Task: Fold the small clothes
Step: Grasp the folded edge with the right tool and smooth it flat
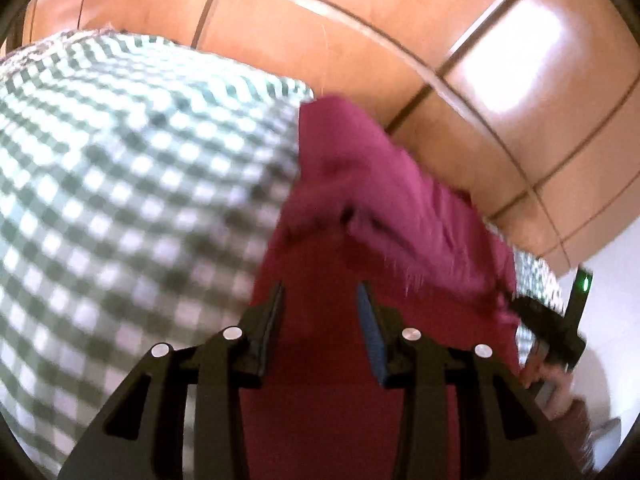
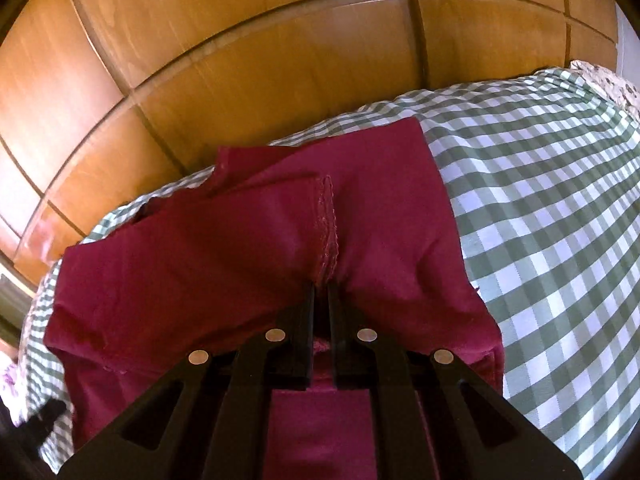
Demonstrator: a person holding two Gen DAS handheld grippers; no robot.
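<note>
Mid-fold: right gripper pinches the garment at its seam, left gripper wide, flattening left to do.

Left claw: matte black linkage, 4 silver rivets, blue pad on the 3 o'clock finger. Right claw: same black frame, 4 rivets, black pads; green LED at its side.
</note>
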